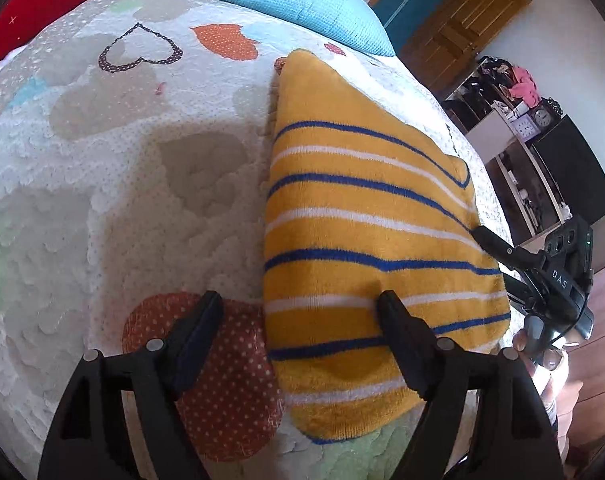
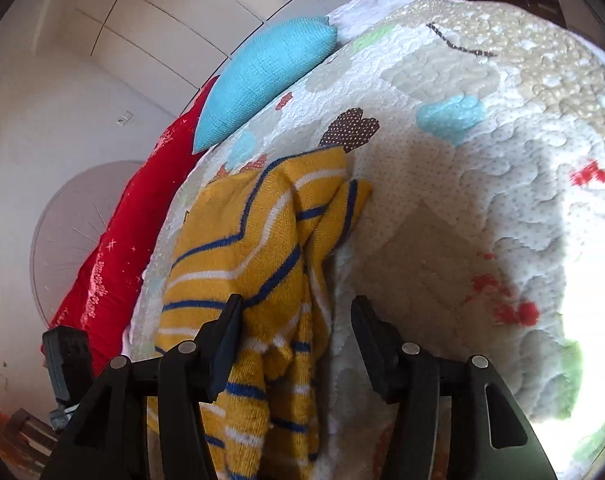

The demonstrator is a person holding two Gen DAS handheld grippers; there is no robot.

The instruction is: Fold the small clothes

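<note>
The yellow striped garment (image 1: 366,232) fills the centre and lower right of the left wrist view, lying on the heart-patterned quilt (image 1: 122,168) as a rough folded wedge. In the right wrist view its bunched edge hangs at lower centre. The left gripper (image 1: 302,308) is spread wide, one finger over the quilt and one resting on the cloth, grasping nothing. The right gripper (image 2: 296,312) is likewise released, its jaws standing either side of the crumpled edge without pinching it.

To fold well, I judge the right jaws should close on a single smoothed layer at that edge, not the whole bunch, while the left presses the body flat.

The knit looks thick, fuzzy and soft, with blue and white stripes; it will likely slump and creep. The quilt is puffy and stitched, and may drag against the cloth
</note>
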